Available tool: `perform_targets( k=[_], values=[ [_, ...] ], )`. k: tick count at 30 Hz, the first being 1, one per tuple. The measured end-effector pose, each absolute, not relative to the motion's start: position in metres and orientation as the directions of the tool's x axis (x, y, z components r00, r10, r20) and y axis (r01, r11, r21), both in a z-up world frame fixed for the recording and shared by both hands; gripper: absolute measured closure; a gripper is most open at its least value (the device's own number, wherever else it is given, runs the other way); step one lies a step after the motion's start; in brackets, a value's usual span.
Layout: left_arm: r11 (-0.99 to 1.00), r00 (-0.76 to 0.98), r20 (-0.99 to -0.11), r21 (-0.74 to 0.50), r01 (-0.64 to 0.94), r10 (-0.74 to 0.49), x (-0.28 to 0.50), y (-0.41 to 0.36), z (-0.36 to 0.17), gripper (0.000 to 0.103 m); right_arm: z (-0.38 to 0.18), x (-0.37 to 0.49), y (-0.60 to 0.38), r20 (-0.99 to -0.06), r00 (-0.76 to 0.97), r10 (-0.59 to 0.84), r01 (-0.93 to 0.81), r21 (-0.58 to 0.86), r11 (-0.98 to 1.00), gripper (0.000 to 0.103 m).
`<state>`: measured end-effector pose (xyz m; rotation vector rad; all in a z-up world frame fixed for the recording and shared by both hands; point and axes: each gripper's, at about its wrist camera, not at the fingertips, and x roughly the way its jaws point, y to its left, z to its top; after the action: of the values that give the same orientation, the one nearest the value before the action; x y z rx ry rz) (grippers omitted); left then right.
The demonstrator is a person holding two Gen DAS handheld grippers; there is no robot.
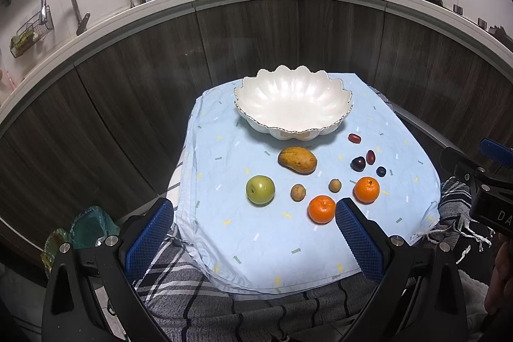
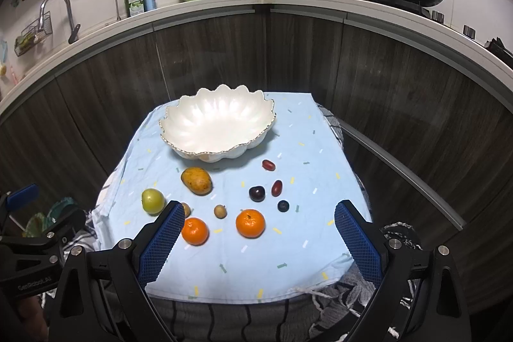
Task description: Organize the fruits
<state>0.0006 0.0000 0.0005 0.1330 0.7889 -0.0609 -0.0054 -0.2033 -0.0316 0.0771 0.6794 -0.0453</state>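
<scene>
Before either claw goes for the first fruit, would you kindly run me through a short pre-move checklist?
1. Left claw open and holding nothing: ok.
2. Right claw open and holding nothing: ok.
3. White bowl upright on the blue cloth with nothing in it: ok.
4. Fruits lie apart on the cloth in front of the bowl, including the mango, green apple and two oranges: ok.
5. Small dark fruits large enough for a firm grip: cannot tell.
6. Path from the fruits to the bowl free of obstacles: ok.
</scene>
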Motion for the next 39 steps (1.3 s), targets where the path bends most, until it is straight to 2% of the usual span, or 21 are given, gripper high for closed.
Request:
perform_targets(
  k=[39],
  values=[
    [0.989,0.723,-0.691,0.104,0.107,-0.006,-0.004,-0.002,0.009,0.000,-0.025,-0.014,-0.205,-0.599,0.801,-0.013,0.064,0.063,0.996,0.007]
  ],
)
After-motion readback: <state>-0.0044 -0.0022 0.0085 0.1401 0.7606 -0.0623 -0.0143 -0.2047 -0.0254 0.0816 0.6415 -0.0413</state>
